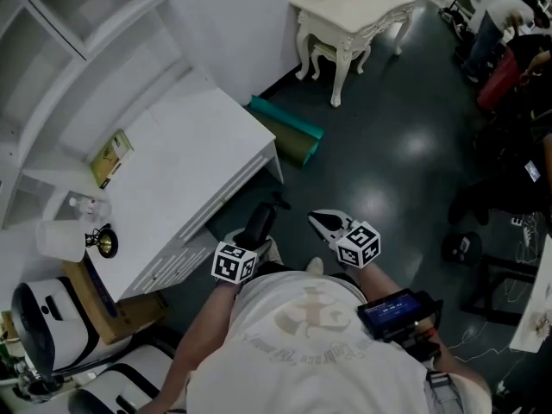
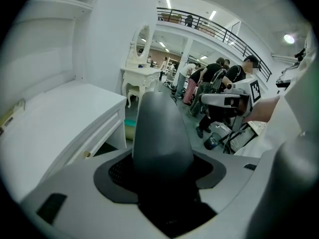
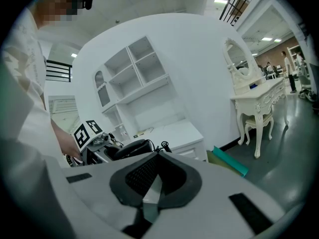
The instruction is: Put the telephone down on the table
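Our left gripper (image 1: 256,231) clamps the telephone (image 2: 160,133) just off the table (image 1: 190,145); our right gripper (image 1: 317,219), farther from the table, is closed and empty.

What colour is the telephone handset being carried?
The telephone handset is black, and it shows best in the left gripper view.

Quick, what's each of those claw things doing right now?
Left gripper: shut on the black telephone handset.
Right gripper: shut, holding nothing.

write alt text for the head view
Seen from above, a person holds a black telephone handset in the left gripper beside a white table. The right gripper is shut and empty, over dark floor.
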Tool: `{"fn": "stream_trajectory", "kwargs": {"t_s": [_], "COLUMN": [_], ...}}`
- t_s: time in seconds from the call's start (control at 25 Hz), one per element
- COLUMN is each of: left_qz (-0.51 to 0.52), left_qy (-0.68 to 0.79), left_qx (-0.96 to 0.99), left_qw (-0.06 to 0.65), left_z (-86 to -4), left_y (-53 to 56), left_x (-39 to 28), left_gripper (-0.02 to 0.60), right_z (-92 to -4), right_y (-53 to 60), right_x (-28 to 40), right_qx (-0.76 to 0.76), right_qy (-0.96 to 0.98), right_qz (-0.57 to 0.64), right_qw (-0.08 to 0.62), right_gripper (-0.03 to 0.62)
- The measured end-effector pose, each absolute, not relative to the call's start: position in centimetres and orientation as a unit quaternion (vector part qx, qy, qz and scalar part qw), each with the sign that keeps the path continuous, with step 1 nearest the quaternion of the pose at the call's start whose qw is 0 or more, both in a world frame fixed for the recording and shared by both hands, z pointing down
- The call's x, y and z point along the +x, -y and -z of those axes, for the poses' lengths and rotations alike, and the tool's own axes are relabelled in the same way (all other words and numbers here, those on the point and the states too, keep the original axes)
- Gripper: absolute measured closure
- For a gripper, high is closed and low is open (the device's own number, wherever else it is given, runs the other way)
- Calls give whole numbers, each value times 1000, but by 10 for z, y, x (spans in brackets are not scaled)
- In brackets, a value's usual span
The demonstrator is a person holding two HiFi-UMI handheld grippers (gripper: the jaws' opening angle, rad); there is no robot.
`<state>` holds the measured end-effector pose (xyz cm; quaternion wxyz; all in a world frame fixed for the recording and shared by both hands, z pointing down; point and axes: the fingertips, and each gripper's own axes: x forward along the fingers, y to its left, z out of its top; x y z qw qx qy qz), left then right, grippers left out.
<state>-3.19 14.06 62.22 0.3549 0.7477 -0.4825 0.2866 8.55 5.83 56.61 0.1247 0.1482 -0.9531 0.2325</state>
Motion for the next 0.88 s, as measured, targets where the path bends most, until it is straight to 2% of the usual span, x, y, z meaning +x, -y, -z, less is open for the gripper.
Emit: {"fn": "stream_trajectory", "kwargs": {"t_s": [0.88], "left_qz": [-277], "left_qy": [450], "left_qx": [776], "left_qw": [344], "left_z": [-618], "left_y": [-78], "left_x": [-127], "left_gripper": [299], "right_z": [-561], "right_y": [-2], "right_x": [6], "right_qx": [212], "right_qy": [938], "right_qz": [-230], "right_qw": [146], "right_gripper": [579]}}
